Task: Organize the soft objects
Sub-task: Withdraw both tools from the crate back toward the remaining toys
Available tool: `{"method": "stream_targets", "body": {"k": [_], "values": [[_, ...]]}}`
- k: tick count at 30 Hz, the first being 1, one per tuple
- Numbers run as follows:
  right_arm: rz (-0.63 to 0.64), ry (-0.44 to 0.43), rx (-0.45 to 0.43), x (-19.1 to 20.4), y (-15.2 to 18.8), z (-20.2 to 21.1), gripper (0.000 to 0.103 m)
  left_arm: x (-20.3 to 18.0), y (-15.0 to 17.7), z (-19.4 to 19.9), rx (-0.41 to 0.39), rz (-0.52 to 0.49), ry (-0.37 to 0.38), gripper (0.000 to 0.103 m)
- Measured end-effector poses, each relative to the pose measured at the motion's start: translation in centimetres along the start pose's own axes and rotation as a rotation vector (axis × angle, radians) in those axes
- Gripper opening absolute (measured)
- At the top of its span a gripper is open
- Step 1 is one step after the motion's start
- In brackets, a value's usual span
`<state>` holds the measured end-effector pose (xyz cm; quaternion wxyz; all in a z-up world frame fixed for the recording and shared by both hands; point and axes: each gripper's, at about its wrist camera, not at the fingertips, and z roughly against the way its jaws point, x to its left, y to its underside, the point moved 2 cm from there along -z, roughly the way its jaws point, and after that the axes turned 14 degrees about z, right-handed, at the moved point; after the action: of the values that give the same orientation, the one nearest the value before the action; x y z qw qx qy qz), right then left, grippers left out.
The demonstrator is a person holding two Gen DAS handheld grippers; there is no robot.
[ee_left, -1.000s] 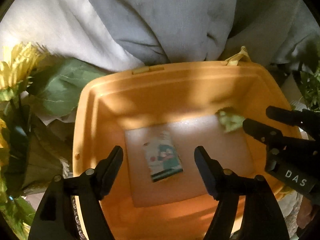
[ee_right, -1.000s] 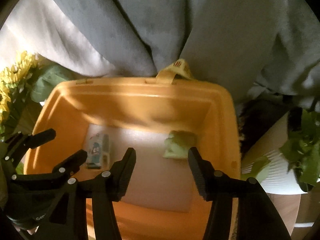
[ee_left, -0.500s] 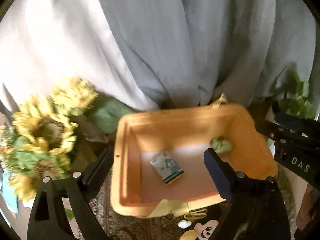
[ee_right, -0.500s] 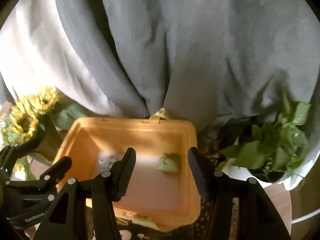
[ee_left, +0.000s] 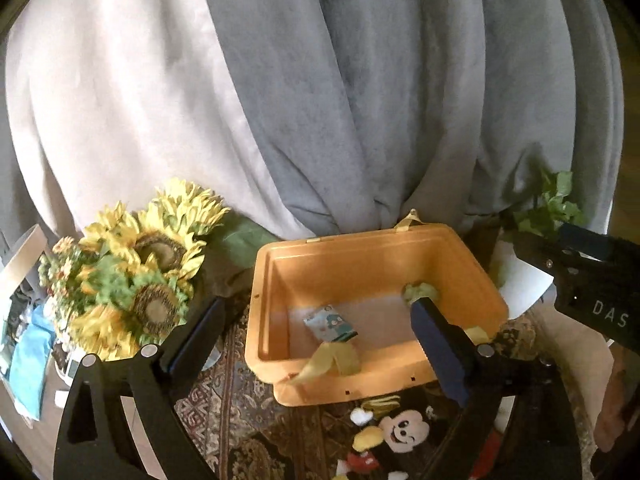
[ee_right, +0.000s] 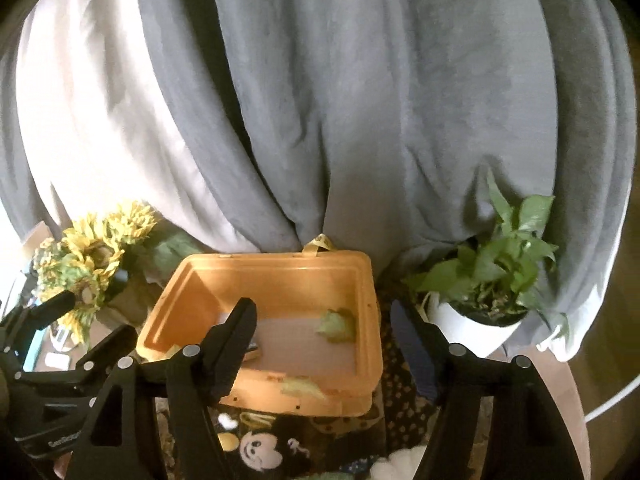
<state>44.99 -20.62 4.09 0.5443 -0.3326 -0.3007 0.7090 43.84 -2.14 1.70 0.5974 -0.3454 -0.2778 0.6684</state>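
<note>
An orange bin stands open on a patterned rug. In it lie a small blue-and-white packet and a crumpled green soft thing. A Mickey Mouse plush lies on the rug in front of the bin. My left gripper is open and empty, above the bin's near side. My right gripper is open and empty, also held back above the bin. A white fluffy thing shows at the bottom of the right wrist view.
A sunflower bunch stands left of the bin. A potted green plant in a white pot stands to its right. Grey and white draped cloth hangs behind. A yellow strap lies over the bin's near rim.
Both grippers have pulled up and back from inside the bin. The packet and the green thing stay in the bin. The rug and the Mickey plush have come into view.
</note>
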Motion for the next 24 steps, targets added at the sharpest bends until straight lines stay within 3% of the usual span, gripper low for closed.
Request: {"method": "stream_targets", "body": {"k": [9, 24], "values": [[0.021, 0.039, -0.023, 0.7, 3.4, 3.2, 0.070, 0.2, 3.3, 3.7, -0.050, -0.041, -0.044, 0.099], [-0.007, 0.020, 0.064, 1.5, 9.2, 4.2, 0.070, 0.5, 9.4, 4.6, 0.070, -0.037, -0.006, 0.099]]}}
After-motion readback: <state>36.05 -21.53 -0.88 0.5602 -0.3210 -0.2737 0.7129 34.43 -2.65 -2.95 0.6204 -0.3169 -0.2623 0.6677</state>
